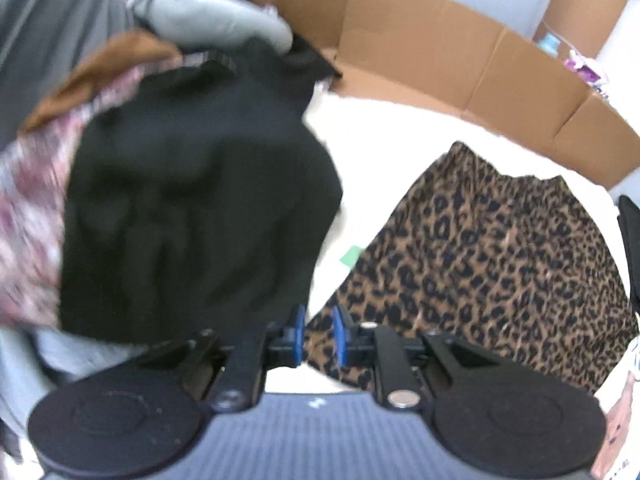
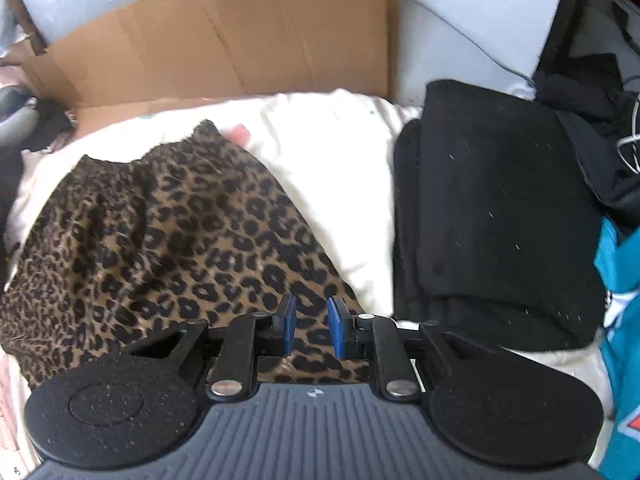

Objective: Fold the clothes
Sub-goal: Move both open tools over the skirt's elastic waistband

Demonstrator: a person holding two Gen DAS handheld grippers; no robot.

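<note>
The white bedding [image 2: 332,148] carries a leopard-print skirt [image 2: 160,240], spread from centre toward nine o'clock. At six o'clock the left gripper [image 1: 319,334] and right gripper [image 2: 311,330] each pinch its near hem through narrow jaws. Likely mid-fold: next carry the hem toward twelve o'clock.

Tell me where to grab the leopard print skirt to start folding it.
Grip the leopard print skirt at its near hem, one corner per claw, coming down from above. It lies flat on the white cover, gathered waist at the far end, so the wide hem is closest.
</note>
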